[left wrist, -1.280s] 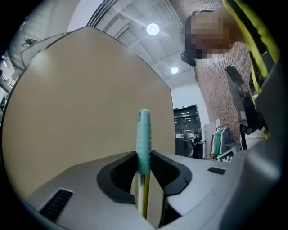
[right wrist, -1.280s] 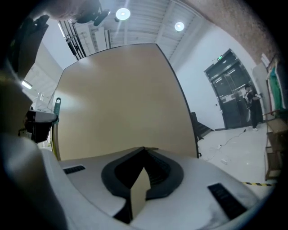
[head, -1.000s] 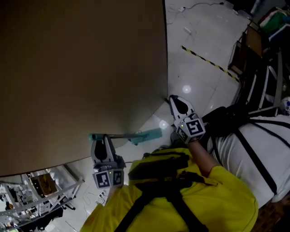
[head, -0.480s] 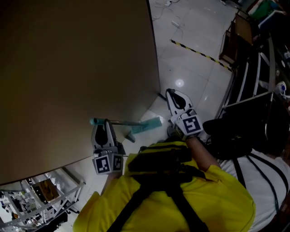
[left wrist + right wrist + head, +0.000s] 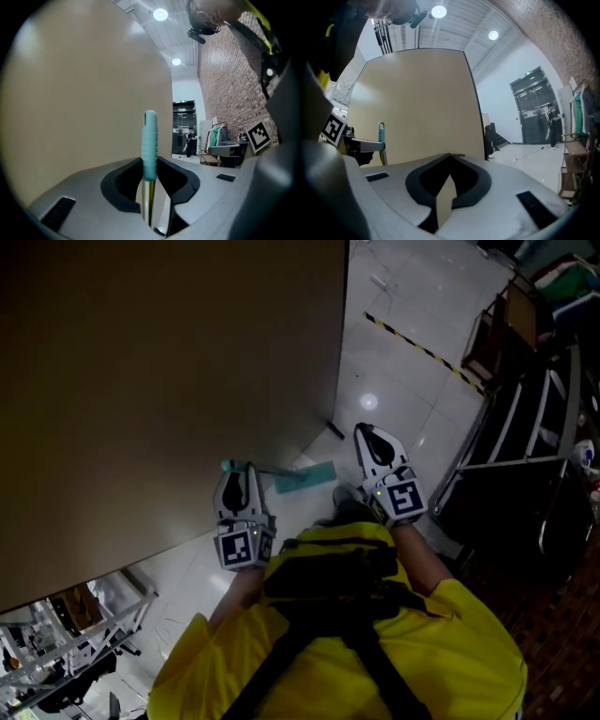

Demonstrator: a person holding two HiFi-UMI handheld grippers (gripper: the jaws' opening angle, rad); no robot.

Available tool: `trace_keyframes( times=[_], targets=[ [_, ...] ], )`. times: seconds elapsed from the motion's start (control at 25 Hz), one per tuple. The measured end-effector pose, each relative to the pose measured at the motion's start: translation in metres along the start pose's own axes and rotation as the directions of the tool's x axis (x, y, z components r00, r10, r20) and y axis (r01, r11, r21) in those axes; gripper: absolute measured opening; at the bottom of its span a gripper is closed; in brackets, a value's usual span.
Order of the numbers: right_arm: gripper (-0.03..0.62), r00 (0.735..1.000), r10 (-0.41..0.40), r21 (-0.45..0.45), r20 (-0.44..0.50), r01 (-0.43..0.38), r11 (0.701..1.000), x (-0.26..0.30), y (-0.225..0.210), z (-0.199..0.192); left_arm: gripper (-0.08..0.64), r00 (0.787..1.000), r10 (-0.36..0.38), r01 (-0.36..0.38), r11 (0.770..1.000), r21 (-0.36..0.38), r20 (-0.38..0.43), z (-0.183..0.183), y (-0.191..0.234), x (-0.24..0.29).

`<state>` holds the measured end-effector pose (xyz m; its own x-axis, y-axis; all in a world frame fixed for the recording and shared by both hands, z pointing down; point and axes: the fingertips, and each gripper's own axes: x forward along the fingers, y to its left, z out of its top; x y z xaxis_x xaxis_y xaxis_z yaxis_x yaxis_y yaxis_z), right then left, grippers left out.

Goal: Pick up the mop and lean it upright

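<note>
Beside the big tan panel (image 5: 169, 381), the left gripper (image 5: 236, 479) clamps the mop (image 5: 149, 140) upright by its teal grip, its head down on the floor (image 5: 403, 381). Nearby, the right gripper (image 5: 367, 435) hovers with jaws together, empty.

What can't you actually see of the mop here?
Mop pole: left gripper view, runs out of sight below the left tool's jaws.
Mop head: head view, dim and small, shape unclear.
Teal grip against tan panel: touching or not, no view tells.
</note>
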<state>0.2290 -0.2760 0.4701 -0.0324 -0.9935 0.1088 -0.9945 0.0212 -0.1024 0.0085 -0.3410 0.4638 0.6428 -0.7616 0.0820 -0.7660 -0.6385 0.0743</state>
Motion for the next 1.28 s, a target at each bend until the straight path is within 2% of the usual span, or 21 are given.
trace_keyframes(
  times=[0.12,0.24,0.44,0.6,0.8,0.92,1.0,1.12,1.16,1.28],
  targets=[
    [0.006,0.994,0.089,-0.017,-0.068,-0.091,0.996,0.022,0.006,-0.013,0.098,0.996,0.091,-0.091,0.996,-0.011,-0.024,-0.025,0.01,-0.003],
    [0.006,0.972,0.207,-0.025,-0.109,-0.211,0.977,0.041,0.008,-0.024,0.098,0.978,0.199,-0.201,0.979,-0.026,-0.063,-0.051,0.008,-0.013],
    [0.006,0.935,0.327,-0.042,-0.135,-0.335,0.941,0.079,0.042,-0.042,0.098,0.96,0.263,-0.267,0.963,-0.026,-0.1,-0.082,0.032,-0.016],
    [0.006,0.894,0.414,-0.039,-0.17,-0.426,0.904,0.093,0.069,-0.062,0.1,0.93,0.341,-0.352,0.934,-0.063,-0.138,-0.112,0.049,-0.02],
    [0.006,0.852,0.481,-0.029,-0.208,-0.497,0.867,0.099,0.087,-0.085,0.101,0.882,0.418,-0.443,0.893,-0.079,-0.216,-0.16,0.08,-0.016],
    [0.006,0.829,0.512,-0.03,-0.224,-0.531,0.847,0.105,0.101,-0.093,0.101,0.861,0.452,-0.48,0.873,-0.082,-0.233,-0.181,0.106,-0.017],
    [0.006,0.818,0.527,-0.031,-0.231,-0.548,0.836,0.109,0.107,-0.097,0.101,0.855,0.465,-0.492,0.867,-0.08,-0.228,-0.187,0.118,-0.016],
    [0.006,0.805,0.542,-0.028,-0.242,-0.564,0.825,0.115,0.111,-0.101,0.103,0.861,0.459,-0.482,0.874,-0.065,-0.217,-0.187,0.13,-0.003],
    [0.006,0.803,0.545,-0.024,-0.243,-0.567,0.824,0.117,0.113,-0.103,0.103,0.855,0.469,-0.492,0.868,-0.061,-0.222,-0.187,0.135,0.0],
    [0.006,0.803,0.545,-0.019,-0.242,-0.566,0.824,0.119,0.118,-0.104,0.105,0.82,0.52,-0.553,0.828,-0.095,-0.238,-0.189,0.15,0.001]
  ],
)
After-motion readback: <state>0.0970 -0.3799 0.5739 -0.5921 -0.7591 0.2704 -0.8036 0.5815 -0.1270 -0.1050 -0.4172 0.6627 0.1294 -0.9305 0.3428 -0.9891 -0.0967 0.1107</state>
